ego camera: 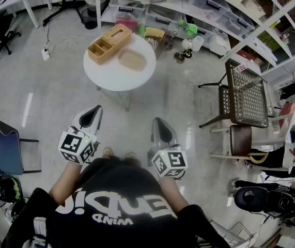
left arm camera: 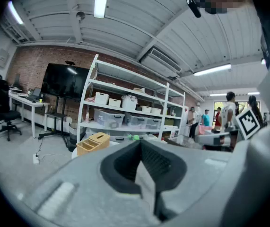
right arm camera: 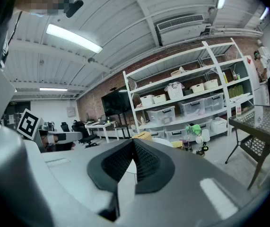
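Note:
In the head view my left gripper (ego camera: pixel 94 112) and my right gripper (ego camera: pixel 159 125) are held side by side in front of the person's black T-shirt, above the bare floor. Each is shut with nothing between its jaws. The jaws of both meet in a point: the left gripper (left arm camera: pixel 141 144) in its own view, the right gripper (right arm camera: pixel 133 144) in its own. Both point toward a white round table (ego camera: pixel 106 74) a step ahead. On the table stand a wooden compartment box (ego camera: pixel 109 44) and a flat tan tray (ego camera: pixel 132 59). The box (left arm camera: pixel 93 143) also shows in the left gripper view.
White shelving (ego camera: pixel 188 4) with plastic bins runs behind the table. A black mesh-topped metal stand (ego camera: pixel 245 87) and a brown stool (ego camera: pixel 240 138) are at the right. A blue chair (ego camera: pixel 5 149) is at the left, a power strip (ego camera: pixel 45 53) on the floor. People (left arm camera: pixel 229 112) stand far off.

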Available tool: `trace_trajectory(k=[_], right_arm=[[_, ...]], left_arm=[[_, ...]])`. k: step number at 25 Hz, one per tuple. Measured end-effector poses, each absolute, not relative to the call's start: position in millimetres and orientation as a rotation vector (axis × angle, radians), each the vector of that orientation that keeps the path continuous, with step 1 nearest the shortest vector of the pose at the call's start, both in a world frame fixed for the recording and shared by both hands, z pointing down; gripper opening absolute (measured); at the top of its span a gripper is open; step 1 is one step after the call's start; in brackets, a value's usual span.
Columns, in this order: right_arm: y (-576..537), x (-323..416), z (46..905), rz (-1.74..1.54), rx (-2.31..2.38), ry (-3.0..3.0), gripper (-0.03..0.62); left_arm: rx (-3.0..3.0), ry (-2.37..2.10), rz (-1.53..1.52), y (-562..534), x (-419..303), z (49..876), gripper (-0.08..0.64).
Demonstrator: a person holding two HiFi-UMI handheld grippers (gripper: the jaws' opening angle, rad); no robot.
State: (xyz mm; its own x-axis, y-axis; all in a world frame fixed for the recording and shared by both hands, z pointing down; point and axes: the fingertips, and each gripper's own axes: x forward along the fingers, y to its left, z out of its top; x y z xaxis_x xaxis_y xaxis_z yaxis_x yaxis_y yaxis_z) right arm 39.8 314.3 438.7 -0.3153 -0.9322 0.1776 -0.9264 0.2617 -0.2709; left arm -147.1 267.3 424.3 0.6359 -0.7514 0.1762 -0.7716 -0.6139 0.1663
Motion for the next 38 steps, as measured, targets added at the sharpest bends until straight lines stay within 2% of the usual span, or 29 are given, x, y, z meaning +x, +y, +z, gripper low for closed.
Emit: trace_trajectory(k=[22,38], right_arm=[[330.2,11.1,450.7,-0.506,-1.945,2.319,-0.002],[221.8,46.5,468.9,-0.554,-1.906,2.299,-0.002]], left_arm=[[2.713,-1.127,0.124,252.9,-180.5,436.7,0.0],[2.713,-1.149,0.157,158.7,-147.0,446.8,0.0]])
